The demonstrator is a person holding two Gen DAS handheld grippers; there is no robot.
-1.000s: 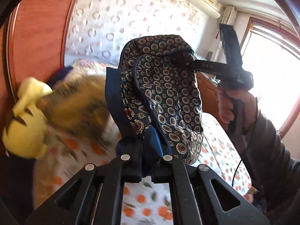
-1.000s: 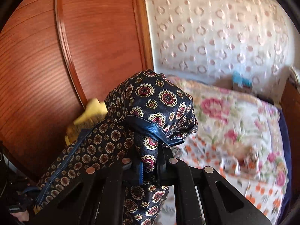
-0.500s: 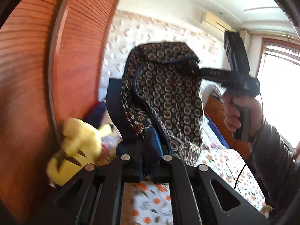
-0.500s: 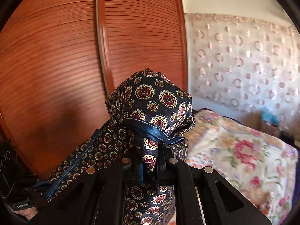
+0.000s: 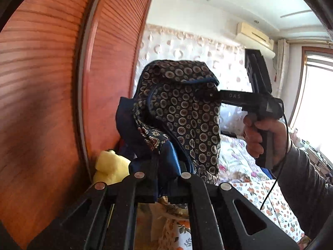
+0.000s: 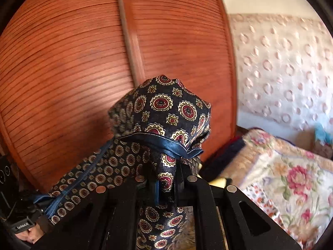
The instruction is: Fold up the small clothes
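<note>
A small dark navy garment (image 5: pixel 183 112) printed with round medallions and edged in blue satin hangs in the air between both grippers. My left gripper (image 5: pixel 166 166) is shut on its blue waistband edge. My right gripper (image 6: pixel 166 179) is shut on another bunched part of the garment (image 6: pixel 166 112). In the left wrist view the right gripper (image 5: pixel 210 95) comes in from the right, held by a hand, and pinches the cloth's upper edge. The left gripper's body shows at the lower left of the right wrist view (image 6: pixel 22 223).
A slatted red-brown wardrobe door (image 5: pixel 52 83) stands close on the left. A yellow plush toy (image 5: pixel 110 166) lies at its foot. The bed (image 5: pixel 249 183) has floral and orange-print covers, with floral bedding (image 6: pixel 291 177) to the right. A window (image 5: pixel 316 104) is far right.
Both grippers have risen and tilted upward with the garment still held. The views now show more wardrobe door and ceiling, less bed. The plush toy has dropped lower in the left view.
</note>
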